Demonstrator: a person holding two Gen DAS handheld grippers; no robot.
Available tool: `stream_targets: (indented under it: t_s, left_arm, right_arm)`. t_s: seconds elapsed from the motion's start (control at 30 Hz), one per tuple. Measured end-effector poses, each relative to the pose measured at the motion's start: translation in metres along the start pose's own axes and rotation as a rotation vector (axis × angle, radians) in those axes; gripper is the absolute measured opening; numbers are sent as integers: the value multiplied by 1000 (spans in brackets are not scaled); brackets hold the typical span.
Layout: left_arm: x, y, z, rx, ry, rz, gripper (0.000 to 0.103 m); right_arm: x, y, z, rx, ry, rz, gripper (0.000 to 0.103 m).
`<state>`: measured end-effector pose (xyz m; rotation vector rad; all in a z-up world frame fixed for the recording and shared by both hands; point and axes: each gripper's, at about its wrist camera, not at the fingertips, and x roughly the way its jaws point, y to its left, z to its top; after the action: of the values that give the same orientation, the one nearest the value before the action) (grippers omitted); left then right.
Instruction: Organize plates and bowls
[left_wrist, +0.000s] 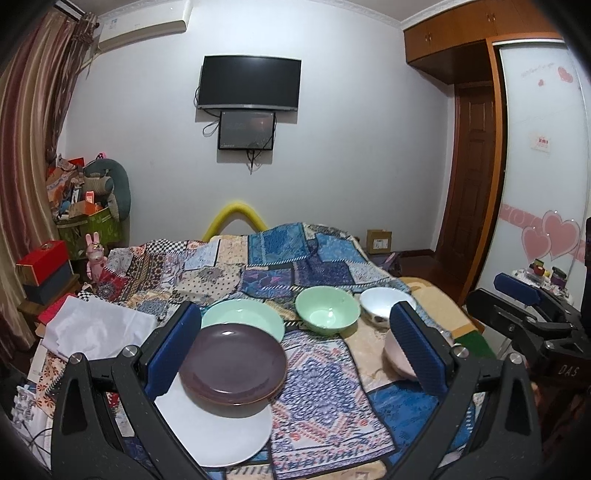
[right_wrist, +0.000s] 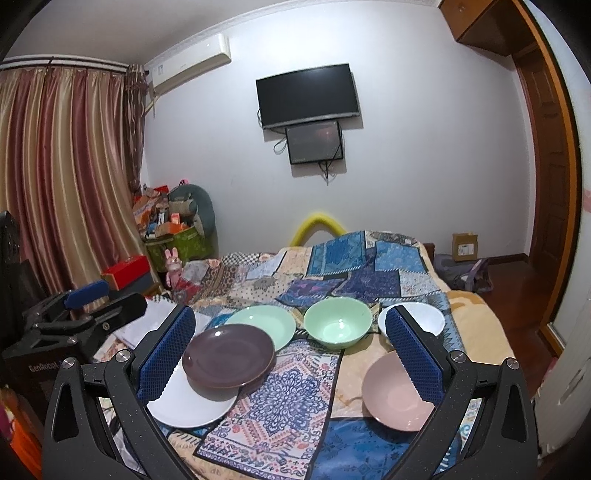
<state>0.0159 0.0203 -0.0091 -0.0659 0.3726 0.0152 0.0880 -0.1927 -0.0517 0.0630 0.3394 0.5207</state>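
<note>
Plates partly stacked: purple plate (right_wrist: 228, 357) sits on white plate (right_wrist: 192, 402). Green plate (right_wrist: 262, 325), green bowl (right_wrist: 338, 322), white bowl (right_wrist: 424, 318), pink bowl (right_wrist: 397, 393) unsorted. Left gripper (left_wrist: 295, 354) and right gripper (right_wrist: 291, 360) jaws apart, empty.

The left tongs (left_wrist: 295, 347) stand wide open — two blue-padded fingers (left_wrist: 173, 347) spread far apart, nothing between them, pointing forward and slightly down. The right tongs (right_wrist: 291, 350) are likewise spread wide with nothing gripped, blue pads (right_wrist: 415, 354) facing inward. The two sit side by side at about the same height — each showing at the edge of the other's view, near but apart.
</note>
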Motion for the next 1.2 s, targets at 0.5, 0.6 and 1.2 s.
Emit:
stream_targets:
  t_s: [0.5,0.6,1.2]
  left_arm:
    - [53,85,-21,14,177,106,103]
    - [71,108,-27,-16,223,95,103]
    - [197,189,-74,-83,487,62,73]
  right_arm:
    - [61,16,-10,2,134,41,103]
    - [79,20,-13,-2,168,52,103]
    - [202,31,-58,-3,430,80,78]
